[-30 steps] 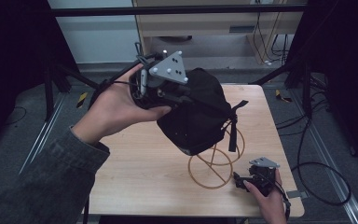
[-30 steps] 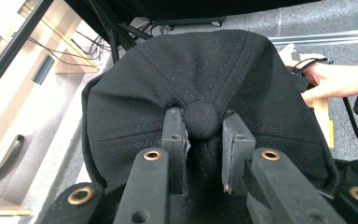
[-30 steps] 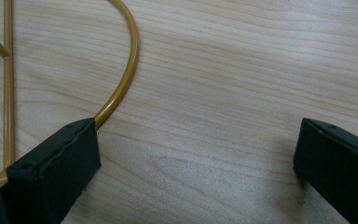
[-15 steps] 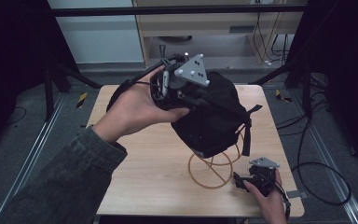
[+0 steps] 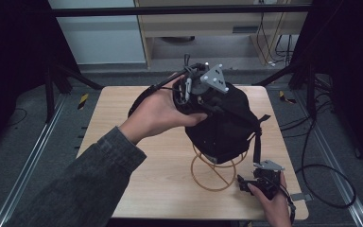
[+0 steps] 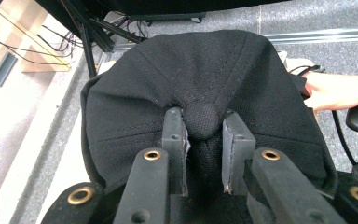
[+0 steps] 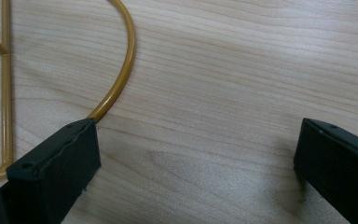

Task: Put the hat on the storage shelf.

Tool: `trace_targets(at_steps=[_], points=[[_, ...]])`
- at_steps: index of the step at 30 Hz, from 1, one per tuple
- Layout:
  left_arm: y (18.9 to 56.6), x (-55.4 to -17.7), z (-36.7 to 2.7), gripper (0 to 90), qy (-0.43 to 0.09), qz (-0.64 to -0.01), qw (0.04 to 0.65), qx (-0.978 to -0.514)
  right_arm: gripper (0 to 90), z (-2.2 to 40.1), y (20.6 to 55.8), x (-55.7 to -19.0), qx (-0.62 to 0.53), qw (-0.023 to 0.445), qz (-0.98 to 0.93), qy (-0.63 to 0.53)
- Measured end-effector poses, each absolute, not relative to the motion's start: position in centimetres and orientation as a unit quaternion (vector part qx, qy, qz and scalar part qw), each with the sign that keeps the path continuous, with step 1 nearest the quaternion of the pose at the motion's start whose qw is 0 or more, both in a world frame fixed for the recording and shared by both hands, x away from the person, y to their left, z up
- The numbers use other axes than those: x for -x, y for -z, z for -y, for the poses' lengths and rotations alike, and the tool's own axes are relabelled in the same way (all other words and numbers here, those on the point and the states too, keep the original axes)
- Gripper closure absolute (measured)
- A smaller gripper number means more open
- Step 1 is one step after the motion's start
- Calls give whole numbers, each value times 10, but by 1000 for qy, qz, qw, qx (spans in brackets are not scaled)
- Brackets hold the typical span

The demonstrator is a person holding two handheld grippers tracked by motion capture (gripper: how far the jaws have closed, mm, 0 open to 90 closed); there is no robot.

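A person is standing at a light wooden tabletop, holding a gripper in each hand. The left gripper is gripping a black cap by the top of its crown. In the left gripper view, its two black fingers are pinching the cloth on either side of the cap's small round top button, with the fabric bunching between them, so the fingers are closed tightly on the cap. The cap is hanging in the air over the middle of the tabletop, just above a gold wire stand (a round base ring with thin upright loops), and its lower edge is covering the stand's top. A black strap is dangling from the cap's right side. The right gripper is resting low at the near right corner of the tabletop, beside the stand's base. In the right gripper view, its fingers are standing wide apart and holding nothing, with one finger lying against the gold ring of the stand.
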State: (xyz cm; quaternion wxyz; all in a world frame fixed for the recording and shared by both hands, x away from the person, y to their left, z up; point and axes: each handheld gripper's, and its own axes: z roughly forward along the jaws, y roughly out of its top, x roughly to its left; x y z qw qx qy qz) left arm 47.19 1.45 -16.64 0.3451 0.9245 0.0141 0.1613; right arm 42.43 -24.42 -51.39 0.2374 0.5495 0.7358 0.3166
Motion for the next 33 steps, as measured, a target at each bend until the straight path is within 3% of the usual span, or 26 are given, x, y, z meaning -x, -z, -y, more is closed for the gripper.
trace_targets(at_steps=[33], points=[[203,-476,13,739,-147,-9,309,-940,5,245,514,-424,-549,238,-736,-316]])
